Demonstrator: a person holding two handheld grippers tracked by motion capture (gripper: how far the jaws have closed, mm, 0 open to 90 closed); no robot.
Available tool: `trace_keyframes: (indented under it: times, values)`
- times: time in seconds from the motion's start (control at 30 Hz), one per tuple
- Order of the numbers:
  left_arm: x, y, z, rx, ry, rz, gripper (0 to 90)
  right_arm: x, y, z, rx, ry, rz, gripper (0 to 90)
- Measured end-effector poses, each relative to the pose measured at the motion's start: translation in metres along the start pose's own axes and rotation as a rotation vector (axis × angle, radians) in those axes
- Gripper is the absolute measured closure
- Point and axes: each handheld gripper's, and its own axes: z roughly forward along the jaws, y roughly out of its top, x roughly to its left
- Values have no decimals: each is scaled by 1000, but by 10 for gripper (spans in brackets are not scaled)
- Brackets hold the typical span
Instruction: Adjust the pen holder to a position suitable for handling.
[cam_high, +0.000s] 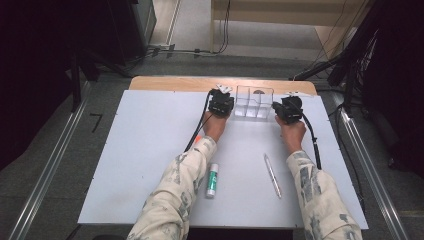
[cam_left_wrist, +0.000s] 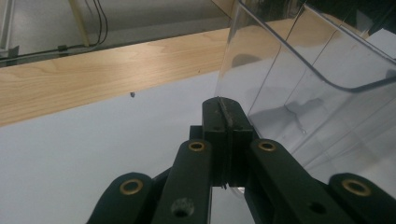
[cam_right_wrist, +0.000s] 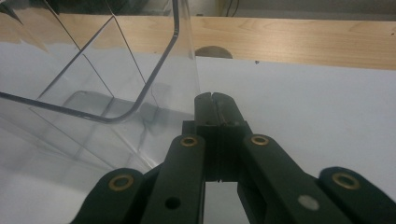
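- A clear plastic organizer (cam_high: 254, 101) with divider walls stands at the far edge of the white desk (cam_high: 150, 150), between the two grippers.
- The left gripper (cam_high: 220, 103) sits just beside the organizer's left wall, its jaws closed on nothing, tips close against the clear wall (cam_left_wrist: 261, 88).
- The right gripper (cam_high: 287, 111) sits just beside the right wall (cam_right_wrist: 154, 93), jaws likewise closed and empty.
- Nearer the person lie a glue stick (cam_high: 212, 180) with a green label, writing too small to read, and a clear pen (cam_high: 272, 175), well apart from the organizer.
- A wooden strip (cam_left_wrist: 93, 79) borders the far edge behind the organizer; open white surface spreads to the left.
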Motion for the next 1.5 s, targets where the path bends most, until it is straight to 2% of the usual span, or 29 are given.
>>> trace_keyframes:
  times: [0.23,0.5,0.63,0.77,0.97,1.1,1.37,1.5]
  values:
    - [-1,-1,3,15,-9,2,897,1,-2,5,2,13,-1,875]
    - [-4,-1,3,23,-13,-17,899,0,-3,5,1,9,0,879]
    - [-7,-1,0,44,-11,-22,900,2,-2,3,9,-10,-34,880]
    - [-8,-3,-3,46,-9,-27,900,4,-3,1,20,-15,-41,881]
    - [-9,-6,-9,51,-5,-34,900,8,-5,-3,28,-11,-51,881]
    - [-8,-13,-19,58,-17,-35,900,11,-9,-6,20,4,-50,882]
    - [-4,-21,-35,69,-16,-35,900,21,-16,-13,18,29,-68,882]
    - [-1,-27,-46,78,-17,-35,900,31,-22,-21,24,42,-83,882]
